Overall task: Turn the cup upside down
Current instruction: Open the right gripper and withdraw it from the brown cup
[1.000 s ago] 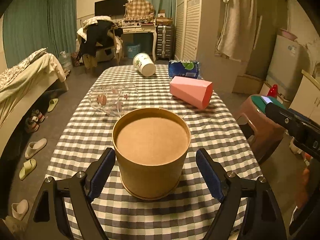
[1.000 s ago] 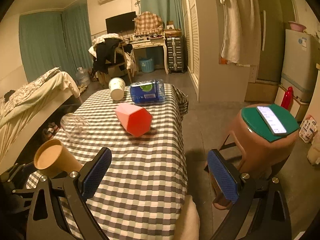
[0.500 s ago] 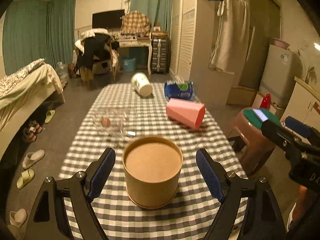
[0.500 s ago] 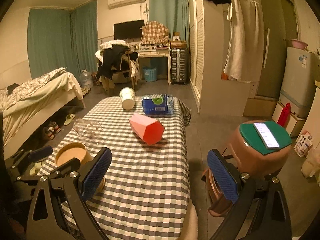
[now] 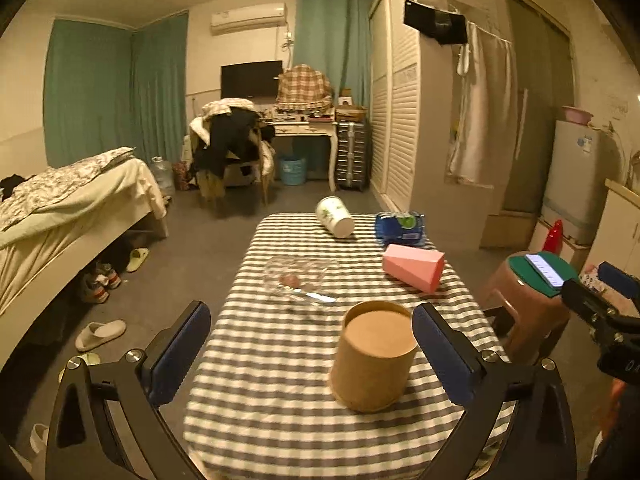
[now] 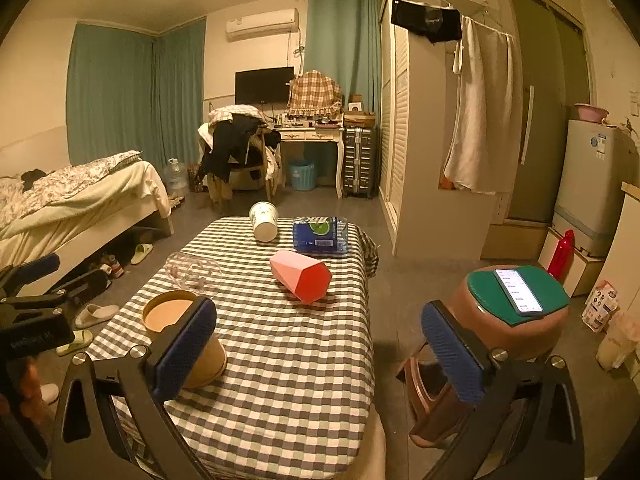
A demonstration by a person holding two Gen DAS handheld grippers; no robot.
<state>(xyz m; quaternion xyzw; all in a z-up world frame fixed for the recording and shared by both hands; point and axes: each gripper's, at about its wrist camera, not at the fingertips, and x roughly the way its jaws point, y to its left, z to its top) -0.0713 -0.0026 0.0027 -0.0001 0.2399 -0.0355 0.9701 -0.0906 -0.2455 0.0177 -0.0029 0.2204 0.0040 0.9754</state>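
A brown paper cup (image 5: 374, 360) stands upside down on the checked table (image 5: 280, 420), its flat base up; it also shows in the right wrist view (image 6: 182, 330). My left gripper (image 5: 310, 354) is open and empty, pulled back above the table's near end, the cup close to its right finger. My right gripper (image 6: 320, 354) is open and empty over the table's near right corner. A pink cup (image 5: 414, 267), a clear glass cup (image 5: 298, 278) and a white cup (image 5: 335, 216) lie on their sides farther back.
A blue wipes pack (image 5: 400, 228) lies at the far right of the table. A brown stool (image 6: 508, 320) with a phone (image 6: 518, 291) on it stands right of the table. A bed (image 5: 60, 216) and slippers (image 5: 100, 334) are on the left.
My left gripper has drawn back and up from the brown cup, which stays upside down on the table. The right gripper has lifted slightly.
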